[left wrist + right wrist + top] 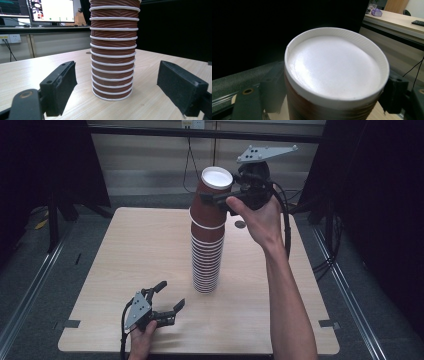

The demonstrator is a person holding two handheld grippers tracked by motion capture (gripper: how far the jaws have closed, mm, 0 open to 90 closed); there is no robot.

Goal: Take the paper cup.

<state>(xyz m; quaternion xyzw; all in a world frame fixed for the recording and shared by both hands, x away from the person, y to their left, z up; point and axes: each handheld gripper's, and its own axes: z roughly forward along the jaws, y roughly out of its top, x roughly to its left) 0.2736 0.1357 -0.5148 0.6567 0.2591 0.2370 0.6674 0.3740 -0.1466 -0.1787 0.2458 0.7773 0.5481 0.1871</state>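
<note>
A pale wooden table (125,270) carries a tall stack of brown paper cups (206,260), upside down, near its middle, long axis upright. The top cup (212,195) is tilted toward 1 o'clock, its white base up, pinched between the closed jaws of the right gripper (220,197). The left gripper (167,295) rests at 7 o'clock from the stack, jaws wide apart, holding nothing, facing the stack's foot.

The high view looks forward and down over the counter (125,270). The left gripper view sits low on the counter, facing the cup stack (112,50) close by. The right gripper view looks down on the stack's top from very near
</note>
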